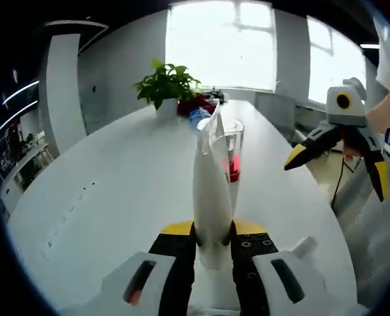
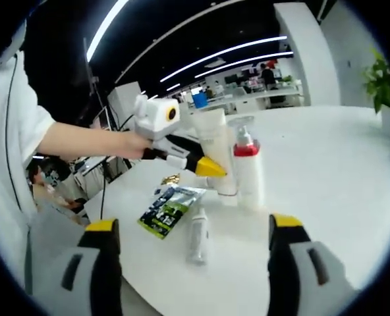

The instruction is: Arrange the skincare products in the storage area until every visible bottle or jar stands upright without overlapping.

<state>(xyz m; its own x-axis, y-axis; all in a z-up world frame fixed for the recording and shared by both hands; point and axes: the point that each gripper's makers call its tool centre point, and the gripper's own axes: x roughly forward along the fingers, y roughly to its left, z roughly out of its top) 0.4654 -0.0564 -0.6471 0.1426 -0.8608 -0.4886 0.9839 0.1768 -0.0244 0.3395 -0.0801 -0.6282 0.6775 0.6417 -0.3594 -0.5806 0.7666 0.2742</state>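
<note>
White squeeze tube [image 1: 211, 191] pinched upright in the left gripper [image 1: 213, 238].
Its crimped end points up before a clear glass [image 1: 233, 141] on the white table [image 1: 116, 184]. The right gripper [image 2: 194, 247], jaws spread, holds nothing; a pump bottle [image 2: 248, 172] stands there, a small bottle [image 2: 196, 235] and green sachet [image 2: 167, 209] lie flat.
</note>
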